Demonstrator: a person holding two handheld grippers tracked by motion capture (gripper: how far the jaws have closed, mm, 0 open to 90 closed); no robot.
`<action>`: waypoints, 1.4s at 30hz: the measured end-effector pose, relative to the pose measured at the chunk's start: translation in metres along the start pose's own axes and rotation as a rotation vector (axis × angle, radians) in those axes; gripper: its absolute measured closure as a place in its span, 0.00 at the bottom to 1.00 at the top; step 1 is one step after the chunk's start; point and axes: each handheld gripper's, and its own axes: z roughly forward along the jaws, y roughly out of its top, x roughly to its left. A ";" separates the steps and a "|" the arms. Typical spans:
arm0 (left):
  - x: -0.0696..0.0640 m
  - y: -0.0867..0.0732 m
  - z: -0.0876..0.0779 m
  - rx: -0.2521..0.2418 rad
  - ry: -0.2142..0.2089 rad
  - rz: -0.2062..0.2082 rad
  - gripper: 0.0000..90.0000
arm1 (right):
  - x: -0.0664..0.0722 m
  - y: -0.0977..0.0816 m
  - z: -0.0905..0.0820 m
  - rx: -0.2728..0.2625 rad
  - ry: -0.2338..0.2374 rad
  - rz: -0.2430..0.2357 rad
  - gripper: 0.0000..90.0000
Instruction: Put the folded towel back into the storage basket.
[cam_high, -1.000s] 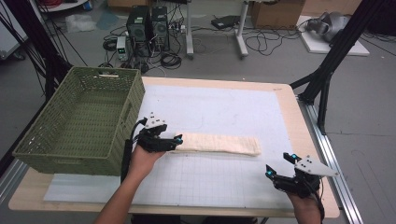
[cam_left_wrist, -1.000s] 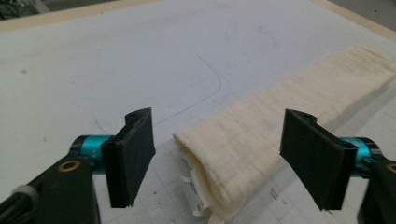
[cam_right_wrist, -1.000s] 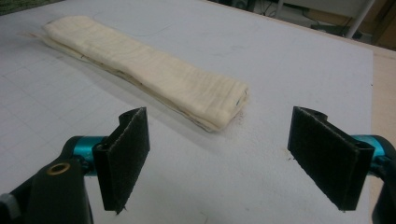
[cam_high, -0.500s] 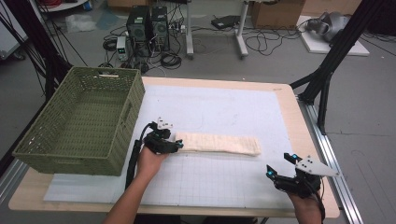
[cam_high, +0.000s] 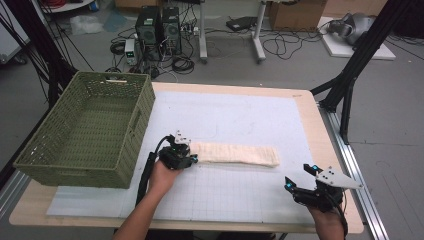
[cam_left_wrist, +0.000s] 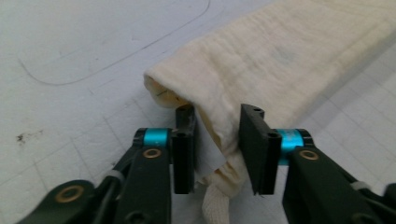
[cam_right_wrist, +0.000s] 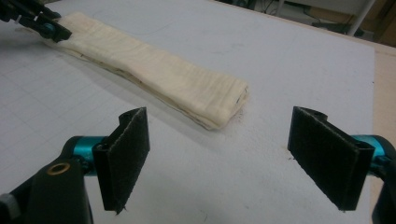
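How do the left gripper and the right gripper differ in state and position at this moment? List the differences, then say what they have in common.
1. The left gripper has just been closing and its jaws pinch the end of the folded cloth; the right gripper stands wide open, holding nothing.
2. The left gripper is at the cloth's end nearest the green basket; the right gripper sits apart from the cloth, near the table's front edge.

Both have black jaws with blue fittings.

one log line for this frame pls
left gripper: jaws just closing, pinching towel end | right gripper: open, empty, short of towel's other end | basket: left of mat, no towel in it
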 end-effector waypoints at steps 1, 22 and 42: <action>0.000 0.000 0.000 -0.003 -0.004 -0.005 0.84 | 0.000 0.000 0.000 0.002 0.001 0.004 0.22; -0.001 -0.009 0.000 -0.075 0.002 -0.005 0.89 | -0.003 0.013 0.034 0.038 -0.008 0.059 0.26; 0.001 -0.014 0.000 -0.104 -0.011 -0.014 0.89 | -0.008 0.008 0.104 0.180 -0.066 0.088 0.44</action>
